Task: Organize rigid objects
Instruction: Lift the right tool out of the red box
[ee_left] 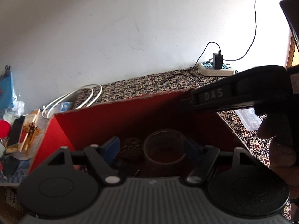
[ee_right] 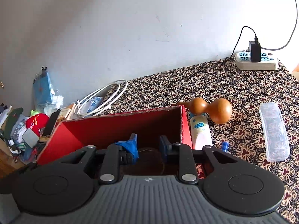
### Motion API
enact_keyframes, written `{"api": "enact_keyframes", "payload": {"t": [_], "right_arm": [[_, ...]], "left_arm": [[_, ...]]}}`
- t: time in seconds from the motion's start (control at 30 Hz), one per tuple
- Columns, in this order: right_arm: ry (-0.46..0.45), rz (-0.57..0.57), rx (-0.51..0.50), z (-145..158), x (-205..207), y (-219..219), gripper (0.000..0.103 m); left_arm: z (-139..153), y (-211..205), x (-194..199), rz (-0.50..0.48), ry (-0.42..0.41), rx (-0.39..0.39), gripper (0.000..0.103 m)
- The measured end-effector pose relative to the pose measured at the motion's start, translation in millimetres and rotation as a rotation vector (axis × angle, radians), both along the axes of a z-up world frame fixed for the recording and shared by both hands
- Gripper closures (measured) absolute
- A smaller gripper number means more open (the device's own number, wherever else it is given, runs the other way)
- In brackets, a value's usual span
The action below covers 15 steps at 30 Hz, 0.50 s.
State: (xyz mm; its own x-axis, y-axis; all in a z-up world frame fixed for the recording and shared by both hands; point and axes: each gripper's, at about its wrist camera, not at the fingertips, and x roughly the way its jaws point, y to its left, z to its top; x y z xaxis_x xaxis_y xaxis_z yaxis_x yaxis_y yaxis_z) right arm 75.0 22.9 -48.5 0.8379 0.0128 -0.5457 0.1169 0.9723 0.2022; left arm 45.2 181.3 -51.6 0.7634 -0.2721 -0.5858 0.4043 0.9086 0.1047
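Note:
A red cardboard box (ee_left: 115, 119) stands open on the patterned table; it also shows in the right wrist view (ee_right: 119, 127). Inside it lie a pine cone (ee_left: 130, 148) and a dark brown cylinder (ee_left: 164, 149). My left gripper (ee_left: 151, 147) hangs over the box, jaws wide apart beside the cylinder, not touching it. My right gripper (ee_right: 147, 147) is above the box's near side, jaws apart around a dim round object (ee_right: 149, 158) without clearly pressing it. A brown gourd (ee_right: 211, 110), a white bottle (ee_right: 200, 132) and a clear plastic case (ee_right: 274, 130) lie right of the box.
A power strip with a black charger (ee_right: 256, 59) and black cable sit at the table's back right. A coiled white cable (ee_right: 101, 100) lies behind the box. Clutter, a phone (ee_right: 51, 123) and a red plush (ee_right: 36, 122) pile up at the left. A wall stands behind.

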Motion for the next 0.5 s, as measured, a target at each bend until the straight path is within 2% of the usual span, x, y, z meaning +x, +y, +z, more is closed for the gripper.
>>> {"api": "enact_keyframes", "payload": {"t": [0.3, 0.5], "right_arm": [[-0.021, 0.044, 0.046, 11.5, -38.8, -8.6, 0.094], [-0.03, 0.089, 0.032, 19.6, -63.8, -15.2, 0.094]], "left_arm": [[15.8, 7.9, -31.7, 0.027, -0.025, 0.015, 0.024], [23.7, 4.8, -47.6, 0.021, 0.015, -0.016, 0.023]]}}
